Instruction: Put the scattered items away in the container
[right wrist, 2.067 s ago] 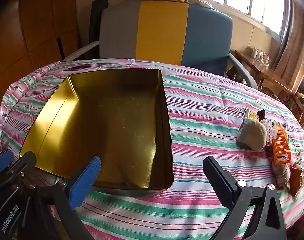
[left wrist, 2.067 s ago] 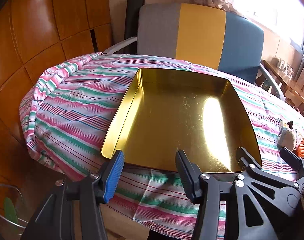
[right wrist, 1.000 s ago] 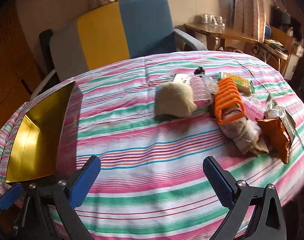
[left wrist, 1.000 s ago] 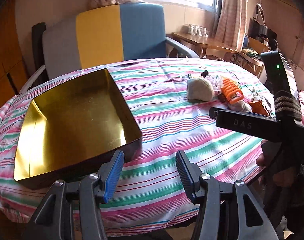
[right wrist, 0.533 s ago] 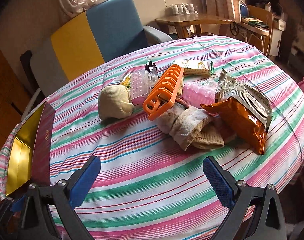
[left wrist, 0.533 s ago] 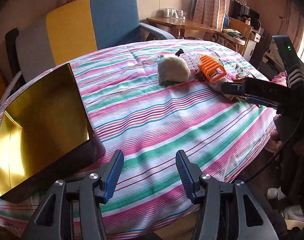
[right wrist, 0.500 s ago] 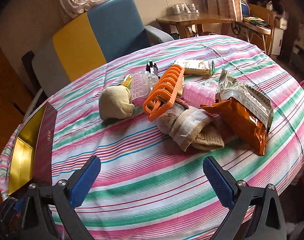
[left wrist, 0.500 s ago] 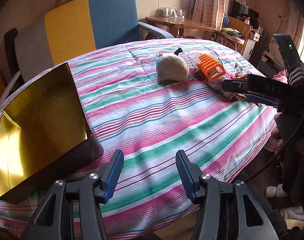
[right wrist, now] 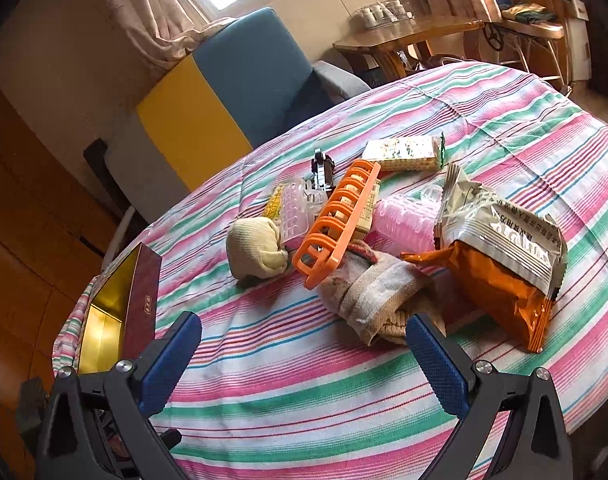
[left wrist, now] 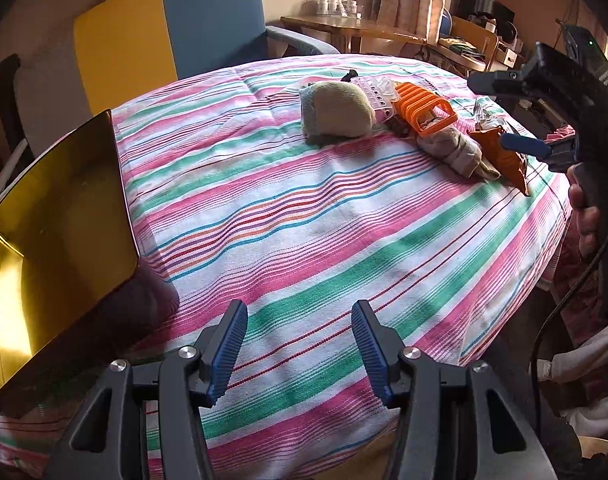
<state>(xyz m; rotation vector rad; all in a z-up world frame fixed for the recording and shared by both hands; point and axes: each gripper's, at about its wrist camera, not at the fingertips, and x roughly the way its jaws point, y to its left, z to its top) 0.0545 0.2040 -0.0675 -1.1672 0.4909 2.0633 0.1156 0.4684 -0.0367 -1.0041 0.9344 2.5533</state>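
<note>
A gold tin box [left wrist: 60, 216] sits at the table's left; it also shows in the right wrist view [right wrist: 120, 312]. A pile of items lies to the right: a beige rolled sock [right wrist: 256, 248], an orange plastic rack [right wrist: 336, 224], a striped sock [right wrist: 376, 296], an orange snack bag [right wrist: 500, 272], a pink curler [right wrist: 408, 220] and a cracker pack [right wrist: 404, 154]. My left gripper [left wrist: 300, 352] is open and empty over the table's near edge. My right gripper [right wrist: 304, 360] is open and empty, just short of the striped sock.
The round table has a striped cloth [left wrist: 304, 216]. A grey, yellow and blue armchair [right wrist: 224, 92] stands behind it. A wooden side table [right wrist: 416, 36] with cups is at the back right. The right gripper's body [left wrist: 564, 92] shows at the right of the left wrist view.
Both grippers swung right, from over the gold box toward the pile. The right gripper has come closer to the socks and snack bag. Both stayed open.
</note>
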